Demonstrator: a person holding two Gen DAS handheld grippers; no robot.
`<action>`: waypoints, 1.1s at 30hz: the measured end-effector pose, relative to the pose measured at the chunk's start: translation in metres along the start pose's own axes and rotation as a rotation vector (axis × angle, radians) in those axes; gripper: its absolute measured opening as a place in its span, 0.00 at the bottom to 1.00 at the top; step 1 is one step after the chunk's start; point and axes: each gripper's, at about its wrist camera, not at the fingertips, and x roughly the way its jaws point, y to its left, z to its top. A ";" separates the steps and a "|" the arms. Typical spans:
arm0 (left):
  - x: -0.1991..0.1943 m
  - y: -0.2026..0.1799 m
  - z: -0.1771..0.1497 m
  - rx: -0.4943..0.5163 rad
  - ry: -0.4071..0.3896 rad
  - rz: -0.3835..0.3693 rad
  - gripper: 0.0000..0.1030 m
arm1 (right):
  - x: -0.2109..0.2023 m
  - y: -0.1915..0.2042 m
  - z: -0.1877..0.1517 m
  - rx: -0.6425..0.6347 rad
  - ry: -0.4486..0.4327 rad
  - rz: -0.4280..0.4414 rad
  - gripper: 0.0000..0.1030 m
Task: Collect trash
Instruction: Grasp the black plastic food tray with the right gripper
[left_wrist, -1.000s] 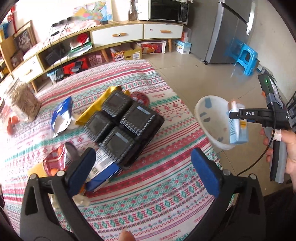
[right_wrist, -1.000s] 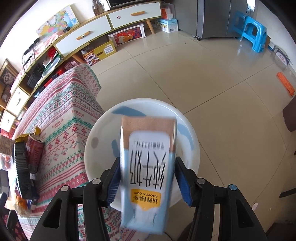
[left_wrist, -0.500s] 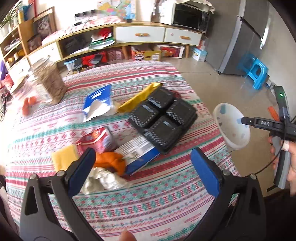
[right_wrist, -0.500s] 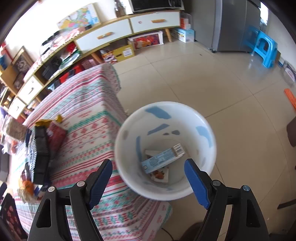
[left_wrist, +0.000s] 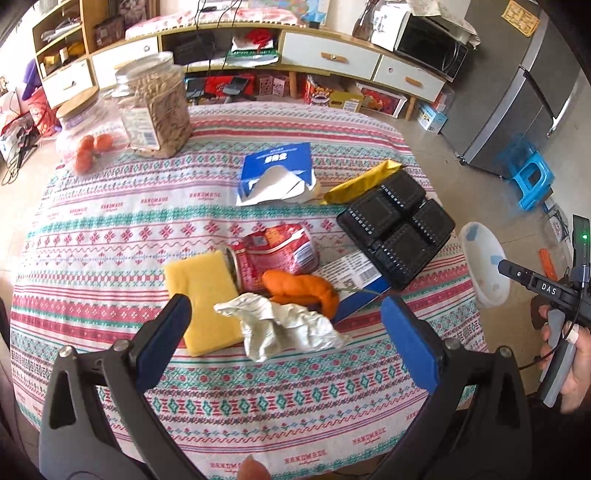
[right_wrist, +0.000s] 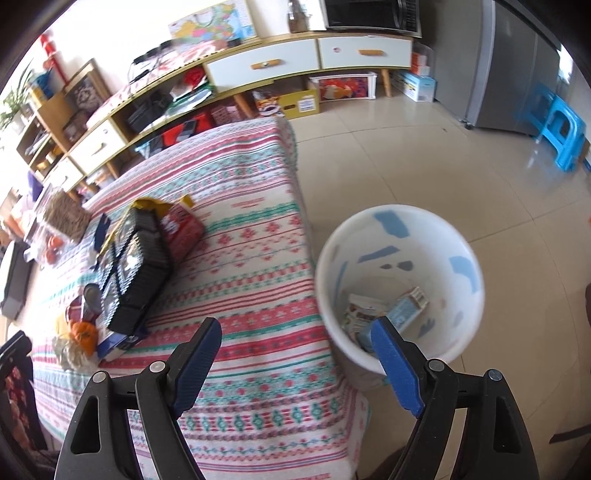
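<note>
Right now the rubbish that remains lies on the striped tablecloth, and the left gripper hangs over its nearest pile with jaws spread wide and nothing between them. Reading across that view from the left: a yellow sponge sits just inside the left finger, a crumpled paper wad lies almost midway between the fingers, an orange peel touches the wad on its far side, and a crushed red can lies behind both. Further right a blue-edged carton pokes out from under a black plastic tray.

The wad's long axis runs roughly across the gap, from one finger toward the other, so a straight drop onto it looks like the likeliest next pick, though a slight turn of the wrist might seat it better.

Off the table's right edge stands the white bin on the floor, already holding a light-blue milk carton and what seems to be another wrapper; blur makes that hard to confirm. The right gripper hovers between table edge and bin, its jaws having just opened and empty. It is plainly farther from the pile, so the left hand is the nearer one.
</note>
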 end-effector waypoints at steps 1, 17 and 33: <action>0.002 0.003 0.000 -0.001 0.013 -0.001 0.99 | 0.000 0.004 -0.001 -0.006 0.001 0.005 0.82; 0.059 -0.008 -0.013 0.057 0.219 -0.052 0.79 | 0.011 0.031 -0.009 -0.060 0.036 0.025 0.82; 0.019 0.001 -0.015 0.059 0.123 -0.148 0.33 | 0.008 0.053 -0.003 -0.090 0.010 0.090 0.82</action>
